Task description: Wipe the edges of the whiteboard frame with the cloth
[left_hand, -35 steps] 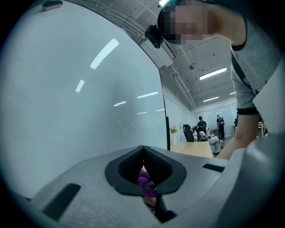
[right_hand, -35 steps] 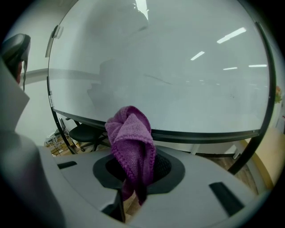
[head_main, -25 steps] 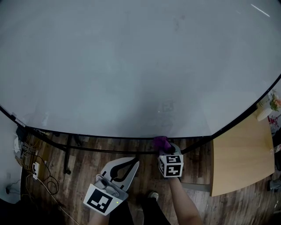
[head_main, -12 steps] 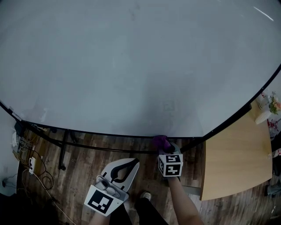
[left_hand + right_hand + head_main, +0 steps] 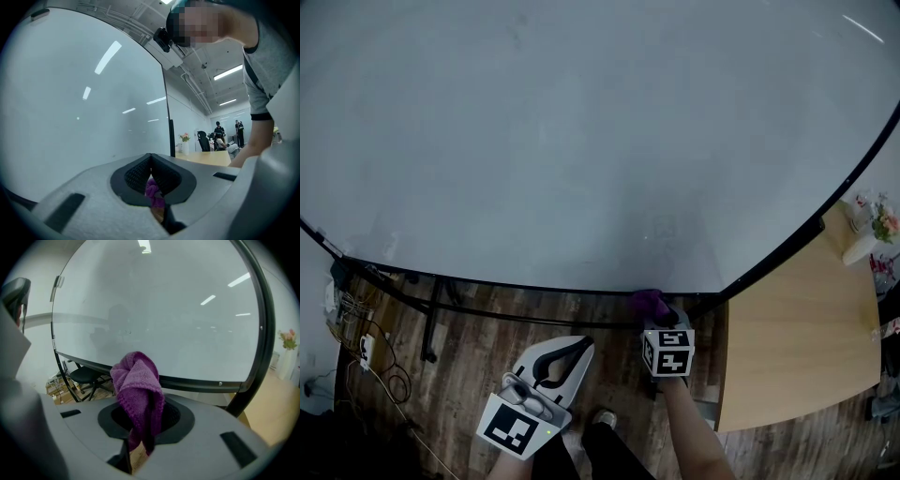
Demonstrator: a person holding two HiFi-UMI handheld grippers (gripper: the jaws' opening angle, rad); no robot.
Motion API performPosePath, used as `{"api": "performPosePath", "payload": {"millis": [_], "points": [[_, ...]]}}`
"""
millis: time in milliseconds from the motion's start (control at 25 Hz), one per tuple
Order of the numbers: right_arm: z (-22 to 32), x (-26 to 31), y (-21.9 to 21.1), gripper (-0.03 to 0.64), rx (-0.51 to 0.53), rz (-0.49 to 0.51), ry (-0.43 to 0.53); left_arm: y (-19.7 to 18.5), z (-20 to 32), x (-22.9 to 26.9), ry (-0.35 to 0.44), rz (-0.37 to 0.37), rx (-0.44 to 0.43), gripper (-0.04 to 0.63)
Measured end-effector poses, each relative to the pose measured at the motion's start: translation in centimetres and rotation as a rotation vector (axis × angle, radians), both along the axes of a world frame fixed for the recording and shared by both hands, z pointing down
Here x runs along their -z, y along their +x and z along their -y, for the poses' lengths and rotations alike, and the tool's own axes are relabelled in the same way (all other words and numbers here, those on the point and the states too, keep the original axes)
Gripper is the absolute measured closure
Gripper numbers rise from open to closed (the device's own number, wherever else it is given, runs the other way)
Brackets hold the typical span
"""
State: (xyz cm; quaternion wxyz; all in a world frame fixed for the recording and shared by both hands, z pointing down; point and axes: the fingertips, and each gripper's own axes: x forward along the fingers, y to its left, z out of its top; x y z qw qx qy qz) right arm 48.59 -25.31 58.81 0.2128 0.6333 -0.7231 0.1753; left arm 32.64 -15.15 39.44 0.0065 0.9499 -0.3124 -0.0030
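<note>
Head view: right hand-held gripper [image 5: 660, 315] slid cloth [image 5: 649, 302] toward frame [image 5: 534, 285] corner.

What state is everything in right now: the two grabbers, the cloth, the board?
Purple knitted cloth: bunched, at the black bottom frame edge.
Right gripper: fingers shut on the cloth.
Left gripper: fingers shut, empty.
Large whiteboard: upright, blank.

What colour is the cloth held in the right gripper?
Purple; the knitted cloth shows best in the right gripper view.
</note>
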Motion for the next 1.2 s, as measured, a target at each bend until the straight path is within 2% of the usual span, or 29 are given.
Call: {"api": "performPosePath", "payload": {"millis": [1200], "points": [[-2.0, -0.4, 11.9, 0.537, -0.172, 0.012, 0.004, 7.5, 0.2, -0.1, 0.009, 0.024, -0.069, 0.578]]}}
